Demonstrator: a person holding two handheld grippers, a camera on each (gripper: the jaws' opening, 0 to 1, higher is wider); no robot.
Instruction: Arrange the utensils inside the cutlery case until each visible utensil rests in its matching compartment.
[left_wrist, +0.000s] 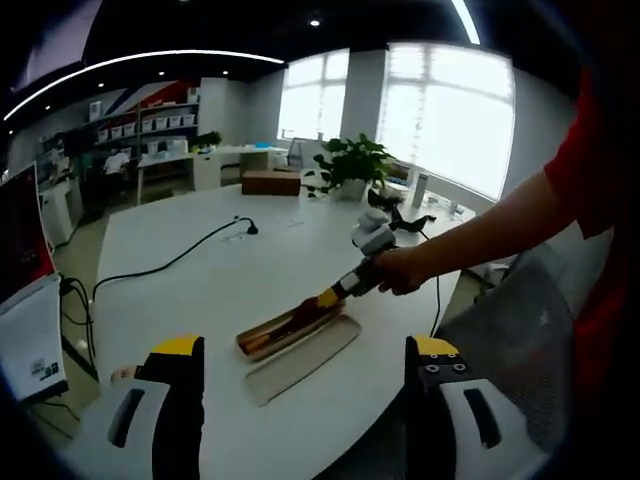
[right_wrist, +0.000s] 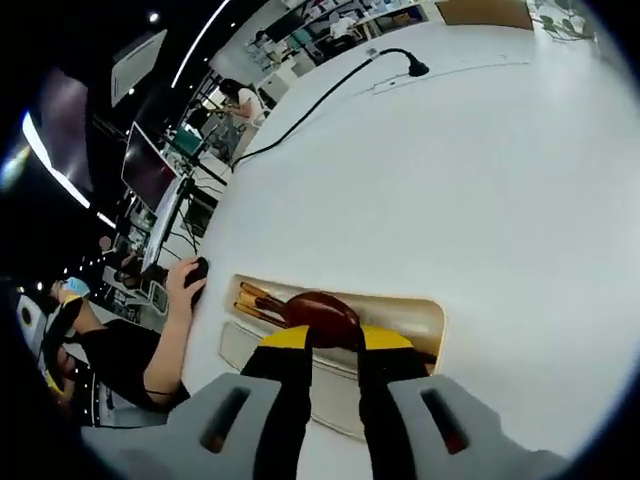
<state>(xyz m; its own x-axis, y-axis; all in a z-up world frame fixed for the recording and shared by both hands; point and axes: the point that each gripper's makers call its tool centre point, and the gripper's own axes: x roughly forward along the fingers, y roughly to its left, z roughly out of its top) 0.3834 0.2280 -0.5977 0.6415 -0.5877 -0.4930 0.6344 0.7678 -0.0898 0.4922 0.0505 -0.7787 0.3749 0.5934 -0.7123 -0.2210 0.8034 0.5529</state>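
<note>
room: open office, big windows (left_wrist: 440, 110), shelving (left_wrist: 150, 130) at the back, ceiling strip lights.
desk: large white oval desk (left_wrist: 210, 290), black cable (left_wrist: 170, 262) running across it, potted plant (left_wrist: 352, 165) and brown box (left_wrist: 270, 182) at far end.
person: left gripper view shows red sleeve and forearm reaching in from the right, hand (left_wrist: 400, 270) on the right gripper (left_wrist: 328, 297); right gripper view shows another seated person's hand (right_wrist: 185, 285) at the desk edge on a dark object, too small to identify.
cutlery case: wooden cutlery case (right_wrist: 420, 315) lies near desk edge, its lid (left_wrist: 300, 360) flat just beside it.
utensils: dark spoon (right_wrist: 318, 312) and chopsticks (right_wrist: 250, 298) inside the case; compartments not clear.
left gripper: left gripper (left_wrist: 300, 400) held back from the case, jaws wide apart, nothing between them.
right gripper: jaws nearly together over the spoon bowl; contact hidden, can't tell if gripping.
</note>
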